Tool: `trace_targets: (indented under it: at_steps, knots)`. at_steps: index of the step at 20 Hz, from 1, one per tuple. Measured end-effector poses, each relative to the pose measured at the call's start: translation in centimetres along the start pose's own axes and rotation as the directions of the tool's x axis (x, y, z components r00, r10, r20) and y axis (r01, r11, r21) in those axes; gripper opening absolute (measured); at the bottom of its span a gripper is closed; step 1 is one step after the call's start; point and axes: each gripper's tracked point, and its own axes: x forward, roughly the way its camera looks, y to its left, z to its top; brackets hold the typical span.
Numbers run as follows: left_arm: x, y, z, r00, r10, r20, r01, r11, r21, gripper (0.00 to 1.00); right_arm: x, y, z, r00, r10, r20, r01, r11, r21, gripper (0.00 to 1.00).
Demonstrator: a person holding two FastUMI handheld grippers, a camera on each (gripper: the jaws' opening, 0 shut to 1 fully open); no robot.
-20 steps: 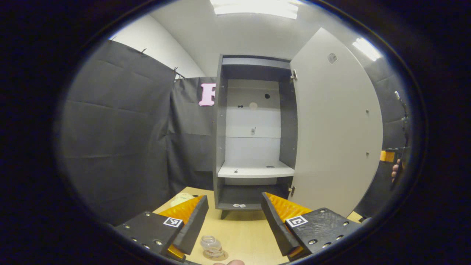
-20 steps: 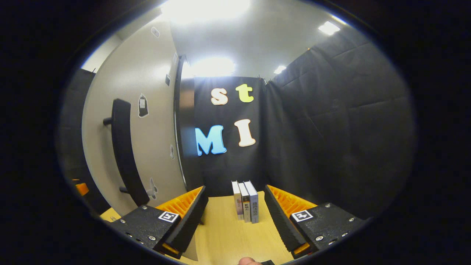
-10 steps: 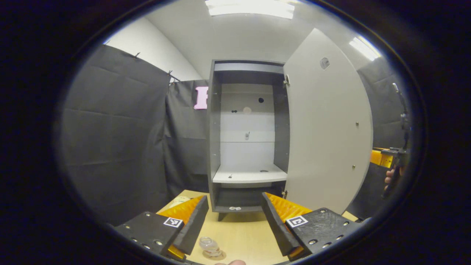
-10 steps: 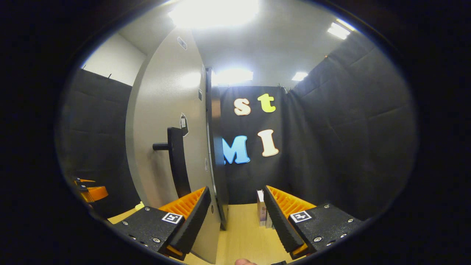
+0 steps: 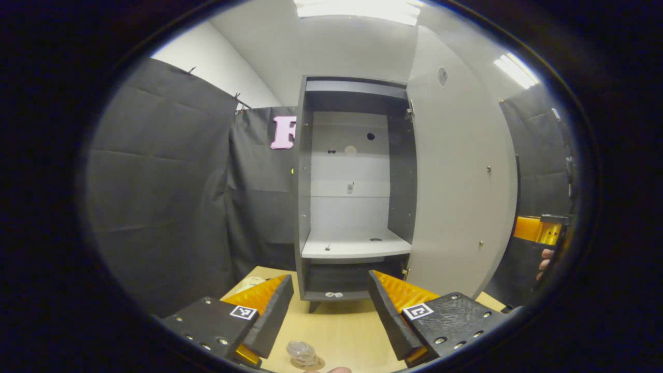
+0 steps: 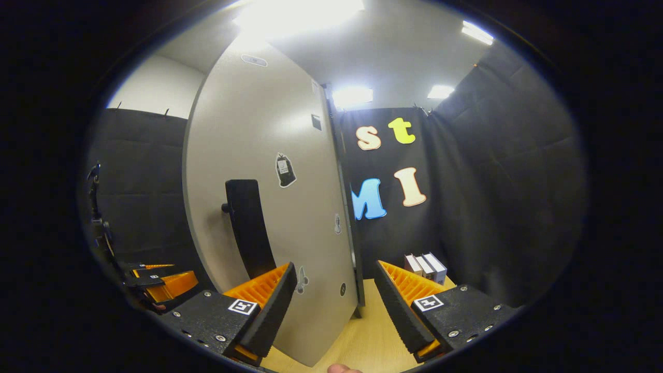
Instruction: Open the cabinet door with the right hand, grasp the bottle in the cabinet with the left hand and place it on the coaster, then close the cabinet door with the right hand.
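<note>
Smooth matt cabinet door [image 6: 259, 155], clear bottle [image 5: 302, 352]

This is a recording booth rather than a lived-in home: black quilted cloth [image 5: 166, 186] hangs pinned on every side as walls, with a plain white room wall [image 5: 217, 67] and ceiling strip lights [image 5: 357, 8] showing above it. The furnishing is sparse and staged: a small grey cabinet [image 5: 352, 176] with its door [image 6: 259, 171] open stands on a light wooden table [image 5: 336, 331], and a few books [image 6: 426, 267] stand upright against the cloth.
</note>
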Motion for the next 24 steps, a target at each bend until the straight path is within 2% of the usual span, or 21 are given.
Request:
trace_targets:
  at_steps: [7, 12, 14, 17, 20, 24]
  knots:
    - [2.9, 4.1, -0.3, 0.999, -0.031, 0.014, 0.031, 1.0, 0.007, 0.86, 3.9, 5.9, -0.1, 0.999, 0.025, 0.034, -0.026, 0.999, 0.023, 0.94]
    - [5.0, 7.3, -0.9, 0.998, -0.06, 0.025, 0.06, 0.998, 0.005, 0.84, 6.6, 9.6, -0.7, 0.998, 0.017, 0.062, -0.018, 1.0, 0.014, 0.94]
    - [5.6, 7.6, -1.3, 0.996, -0.093, 0.02, 0.093, 0.996, -0.009, 0.87, 8.1, 11.2, -1.4, 0.998, 0.029, 0.047, -0.03, 0.999, 0.023, 0.94]
    - [5.9, 7.6, -0.2, 0.992, -0.117, 0.043, 0.117, 0.993, 0.002, 0.84, 9.4, 13.5, -1.3, 0.998, 0.044, 0.042, -0.045, 0.999, 0.008, 0.95]
    - [6.4, 6.8, 0.9, 0.988, -0.137, 0.072, 0.137, 0.991, -0.004, 0.86, 10.1, 13.9, -0.6, 0.997, 0.032, 0.064, -0.03, 0.999, -0.022, 0.95]
    - [7.4, 5.8, 1.5, 0.987, -0.141, 0.076, 0.142, 0.99, -0.009, 0.86, 9.5, 12.9, -0.1, 0.996, -0.033, 0.077, 0.039, 0.996, -0.075, 0.95]
